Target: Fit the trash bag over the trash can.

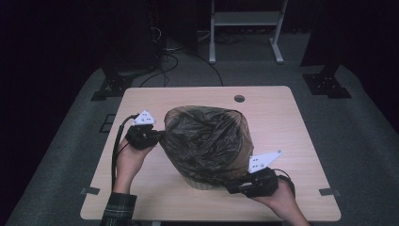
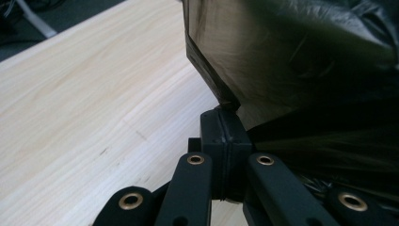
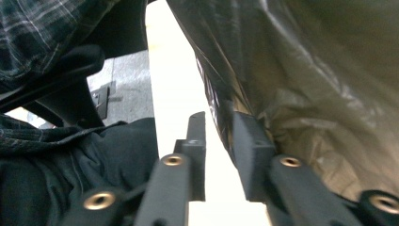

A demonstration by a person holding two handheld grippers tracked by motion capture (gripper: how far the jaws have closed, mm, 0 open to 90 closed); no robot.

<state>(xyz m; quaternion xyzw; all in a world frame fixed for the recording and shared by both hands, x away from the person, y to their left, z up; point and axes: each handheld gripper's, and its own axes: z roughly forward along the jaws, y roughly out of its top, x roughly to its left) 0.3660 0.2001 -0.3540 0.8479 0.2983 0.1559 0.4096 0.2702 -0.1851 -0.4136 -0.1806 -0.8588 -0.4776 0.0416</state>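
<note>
A dark, see-through plastic bag (image 1: pixel 207 139) is drawn over a pale bin (image 1: pixel 203 183) that stands mid-table. My left gripper (image 1: pixel 157 136) is at the bag's left side. In the left gripper view the left gripper (image 2: pixel 221 122) is shut, with the bag's edge (image 2: pixel 226 101) pinched at the tips. My right gripper (image 1: pixel 234 188) is low at the bin's front right. In the right gripper view the right gripper (image 3: pixel 219 136) has its jaws apart, and the bag's dark hem (image 3: pixel 217 101) runs down into the gap, lying against the right-hand jaw without being pressed.
The light wooden table (image 1: pixel 282 122) has a round cable hole (image 1: pixel 239 98) near its far edge. A white frame (image 1: pixel 244 21) stands on the floor behind. The person's plaid sleeve (image 3: pixel 42 28) and dark clothing lie left of the right gripper.
</note>
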